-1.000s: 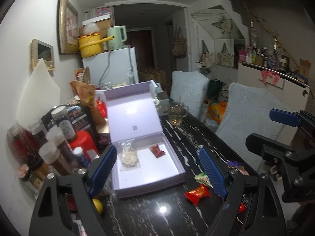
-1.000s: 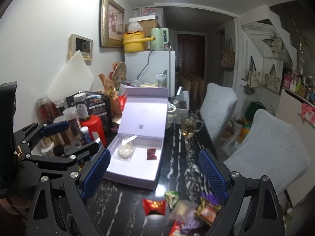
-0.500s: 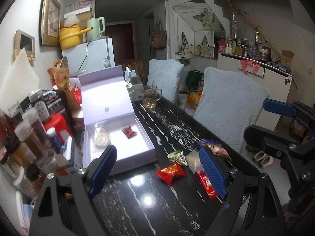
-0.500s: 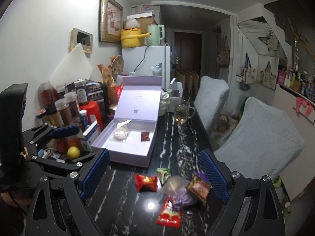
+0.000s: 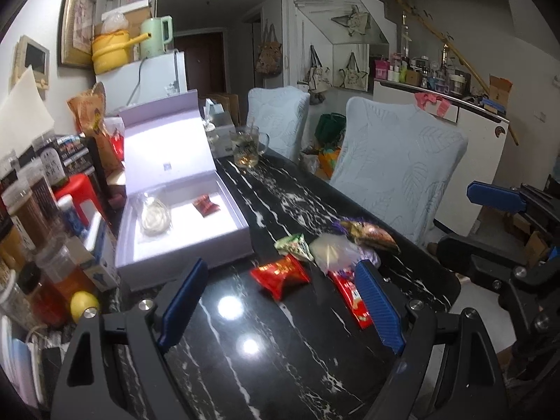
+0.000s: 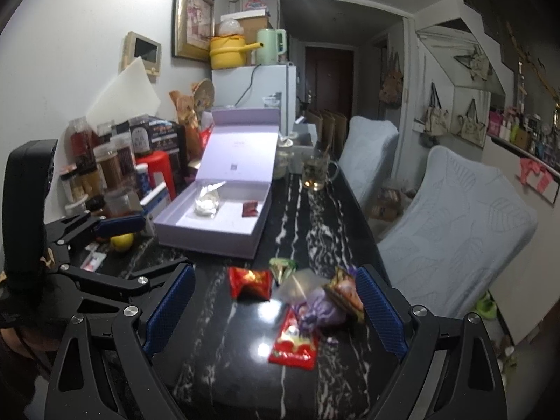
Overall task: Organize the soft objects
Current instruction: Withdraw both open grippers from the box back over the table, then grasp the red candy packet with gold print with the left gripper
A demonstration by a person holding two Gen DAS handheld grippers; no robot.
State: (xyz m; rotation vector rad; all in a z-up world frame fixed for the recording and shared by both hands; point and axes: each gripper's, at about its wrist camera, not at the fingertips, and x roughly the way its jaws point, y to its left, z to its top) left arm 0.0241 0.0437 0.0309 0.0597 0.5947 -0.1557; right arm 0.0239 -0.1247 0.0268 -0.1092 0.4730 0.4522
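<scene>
Several snack packets lie in a loose pile on the black marble table point(image 5: 280, 357): a red puffy packet point(image 5: 280, 274) point(image 6: 250, 281), a green one point(image 5: 294, 245) point(image 6: 281, 267), a clear bag point(image 5: 332, 252), a brown one point(image 5: 371, 234) point(image 6: 344, 292), a purple one point(image 6: 320, 309) and a flat red packet point(image 5: 351, 297) point(image 6: 294, 339). An open lilac box point(image 5: 182, 224) point(image 6: 217, 224) holds a clear pouch point(image 5: 154, 215) point(image 6: 206, 199) and a small red packet point(image 5: 204, 206) point(image 6: 249, 208). My left gripper point(image 5: 280, 308) and right gripper point(image 6: 274, 309) are both open and empty, hovering just short of the pile.
Jars, bottles, a red stool and a lemon point(image 5: 84, 304) crowd the table's left edge. A glass mug point(image 5: 246, 148) stands beyond the box. Two covered chairs point(image 5: 399, 168) line the right side. The other gripper shows at each view's edge.
Both grippers have sunk towards the table and the left one has swung right, so the packet pile now lies between the fingers. Jaw openings look the same.
</scene>
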